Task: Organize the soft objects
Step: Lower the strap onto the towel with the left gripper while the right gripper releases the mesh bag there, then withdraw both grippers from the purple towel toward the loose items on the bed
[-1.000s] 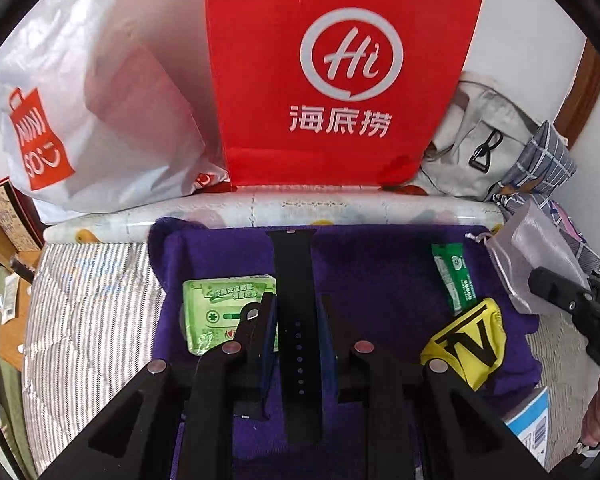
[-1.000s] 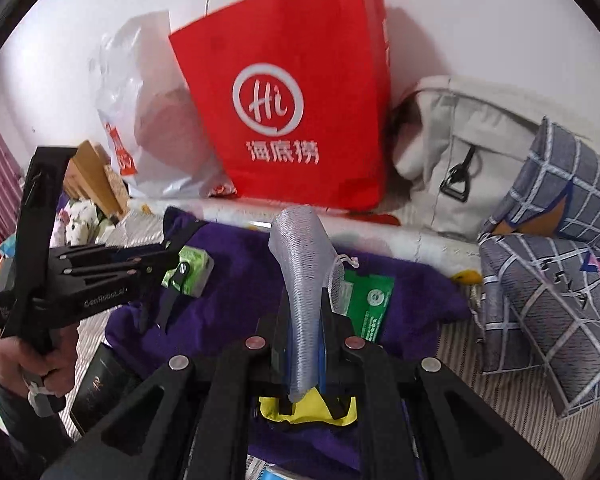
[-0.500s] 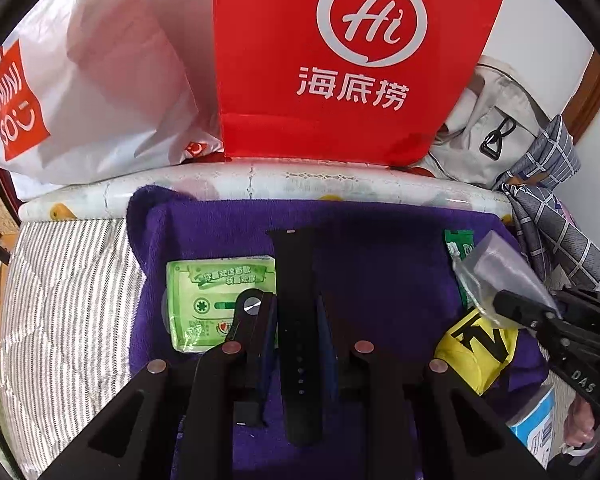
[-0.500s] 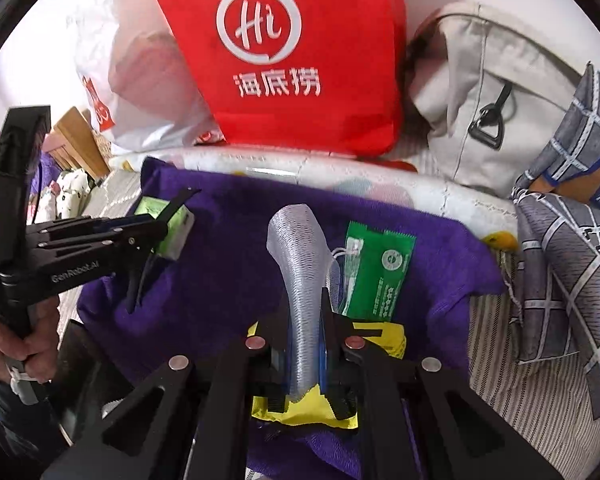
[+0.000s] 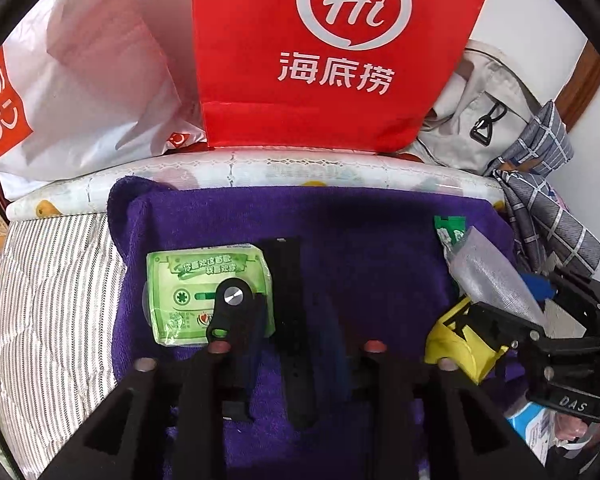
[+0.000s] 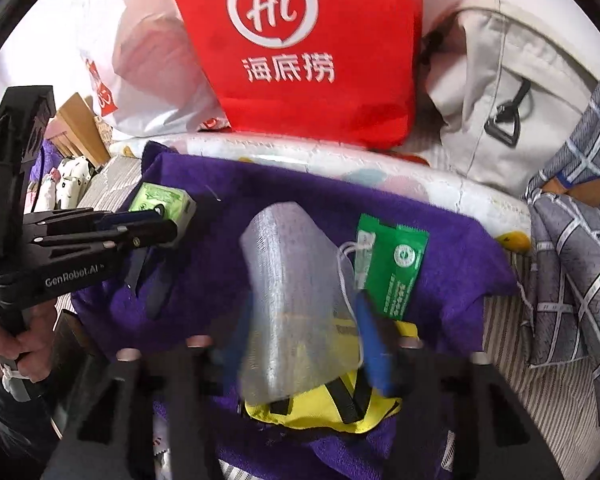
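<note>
- Left wrist: the left gripper [image 5: 300,320] has its fingers spread wide. The black strap [image 5: 296,332] lies loose between them on the purple towel [image 5: 380,240]. The green pack [image 5: 204,292] sits just beside the left finger [image 5: 236,312].
- Right wrist: the right gripper [image 6: 304,328] also stands wide, blue pads apart. The silver pouch [image 6: 296,300] rests between them, not pinched, over the yellow bag [image 6: 320,404]. The green sachet [image 6: 396,264] lies just right of the pouch.

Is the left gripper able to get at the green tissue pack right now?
Probably yes. The green tissue pack lies uncovered on the purple towel, just beside the left gripper, whose jaws stand open. Only the black strap between them needs clearing first.
</note>
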`<state>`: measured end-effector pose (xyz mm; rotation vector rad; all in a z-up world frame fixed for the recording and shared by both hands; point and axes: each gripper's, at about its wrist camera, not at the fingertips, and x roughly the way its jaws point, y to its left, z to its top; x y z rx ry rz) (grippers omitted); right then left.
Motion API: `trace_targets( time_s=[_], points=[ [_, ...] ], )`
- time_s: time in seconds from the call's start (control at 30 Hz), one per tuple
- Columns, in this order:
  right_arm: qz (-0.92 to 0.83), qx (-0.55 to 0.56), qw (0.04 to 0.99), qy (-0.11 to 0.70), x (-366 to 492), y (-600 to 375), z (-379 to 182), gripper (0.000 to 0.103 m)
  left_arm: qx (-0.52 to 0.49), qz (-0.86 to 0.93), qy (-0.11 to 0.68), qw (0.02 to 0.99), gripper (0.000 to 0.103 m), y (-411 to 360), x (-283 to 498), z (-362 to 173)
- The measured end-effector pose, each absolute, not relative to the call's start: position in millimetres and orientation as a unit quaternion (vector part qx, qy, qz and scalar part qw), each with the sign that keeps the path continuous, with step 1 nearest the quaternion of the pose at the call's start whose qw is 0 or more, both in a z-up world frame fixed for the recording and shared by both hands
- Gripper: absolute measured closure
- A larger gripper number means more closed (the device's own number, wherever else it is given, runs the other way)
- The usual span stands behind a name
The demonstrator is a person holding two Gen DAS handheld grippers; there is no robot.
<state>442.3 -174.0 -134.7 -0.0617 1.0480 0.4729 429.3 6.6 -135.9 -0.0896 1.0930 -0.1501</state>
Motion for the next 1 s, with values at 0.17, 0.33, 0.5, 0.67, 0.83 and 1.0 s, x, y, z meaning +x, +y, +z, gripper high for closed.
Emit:
trace_targets(
  time_s=[0.17,0.33,0.5,0.67,0.83,1.0],
  points=[
    [0.212,-0.040,0.850,0.481,437,-174,-126,0.035,-0.052,-0.077,0.509,0.856,0.058,10,423,-126],
    [0.199,-0.030,0.857,0.474,422,-180,-126,0.027,-0.050,-0.084,0.505,0.858,0.058,16,408,-115],
    [0.211,0.015,0.852,0.480,404,-188,-125,0.026,-0.047,-0.084,0.496,0.863,0.056,25,387,-102],
    [0.205,0.032,0.861,0.465,376,-188,-109,0.026,-0.054,-0.087,0.489,0.866,0.055,37,361,-91],
    [0.199,0.055,0.869,0.450,344,-192,-93,0.026,-0.053,-0.088,0.482,0.870,0.054,46,334,-82],
    [0.194,0.026,0.876,0.441,304,-181,-85,0.033,-0.054,-0.082,0.476,0.874,0.052,58,307,-77]
  ],
)
